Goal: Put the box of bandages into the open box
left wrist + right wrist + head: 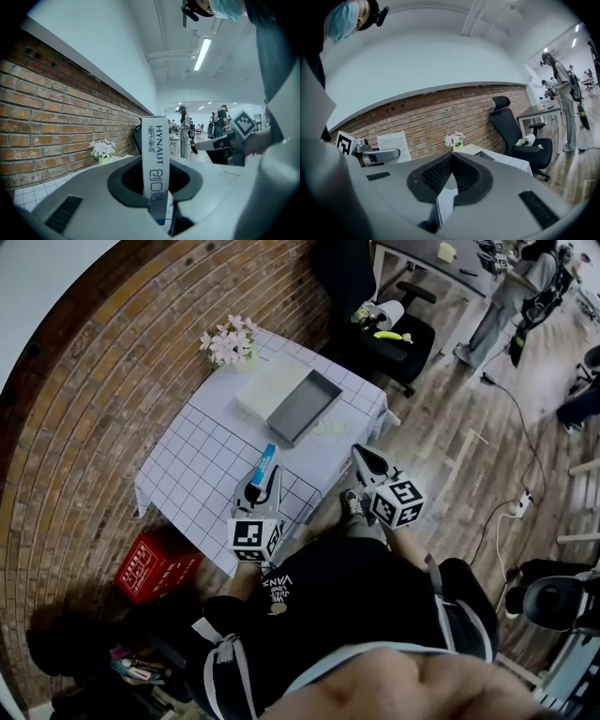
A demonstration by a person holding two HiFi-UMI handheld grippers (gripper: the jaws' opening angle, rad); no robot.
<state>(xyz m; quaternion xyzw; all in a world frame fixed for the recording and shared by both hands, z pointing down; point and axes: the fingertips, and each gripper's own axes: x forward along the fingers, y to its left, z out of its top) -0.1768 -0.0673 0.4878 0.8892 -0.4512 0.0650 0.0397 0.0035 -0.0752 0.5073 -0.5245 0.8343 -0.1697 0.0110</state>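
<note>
The box of bandages point(266, 463), slim and white with blue print, stands upright between the jaws of my left gripper point(264, 476), above the near edge of the table point(202, 460). In the left gripper view the box of bandages point(156, 154) fills the gap of the left gripper point(157, 182), which is shut on it. The open grey box point(305, 407) lies further back on the cloth, its white lid point(270, 385) beside it. My right gripper point(360, 456) hovers off the table's right corner. Its jaws point(451, 164) meet with nothing between them.
A pot of pale flowers point(228, 341) stands at the table's far corner. A black office chair point(389, 329) with a paper roll is behind the table. A red crate point(155, 563) sits on the floor at the left. People stand at the back right.
</note>
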